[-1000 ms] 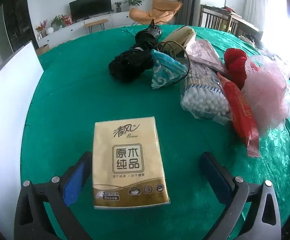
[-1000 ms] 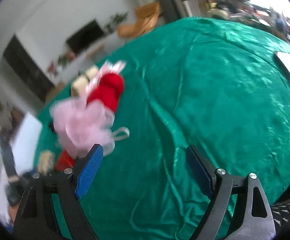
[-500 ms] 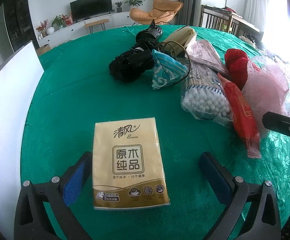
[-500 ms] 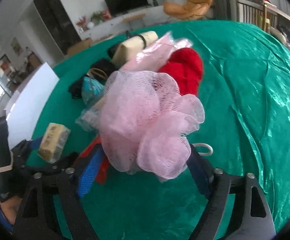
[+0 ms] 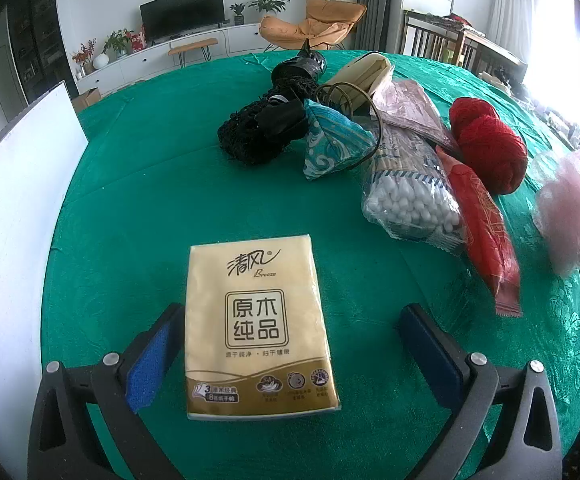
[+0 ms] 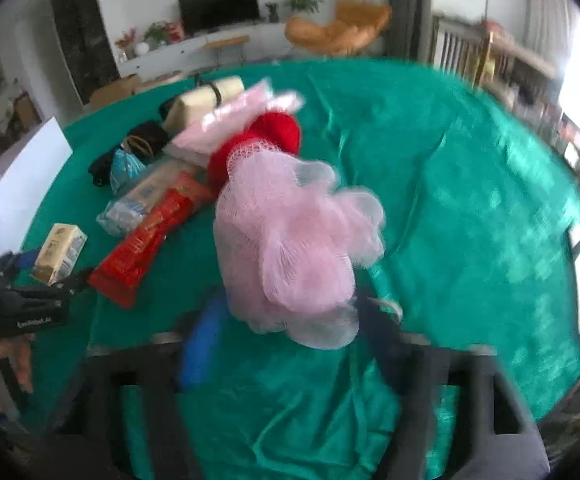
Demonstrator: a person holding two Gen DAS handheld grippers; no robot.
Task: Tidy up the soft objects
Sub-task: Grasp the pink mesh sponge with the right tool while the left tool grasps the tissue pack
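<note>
A pink mesh bath pouf sits between the fingers of my right gripper, just above the green tablecloth. The picture is blurred. The jaws are opening, and the pads still touch the pouf's sides. In the left wrist view the pouf is at the far right, clear of the red yarn ball. My left gripper stands open around a beige tissue pack that lies flat on the cloth. Its left pad is close beside the pack and its right pad stands well away.
A heap lies mid-table: a bag of cotton swabs, a red packet, a teal pouch, a black mesh bundle, a pink packet. A white board lines the left edge.
The right gripper rolled and swung onto the pink pouf, took it between its fingers and carried it rightward away from the red yarn. The left gripper and tissue pack stayed put.
</note>
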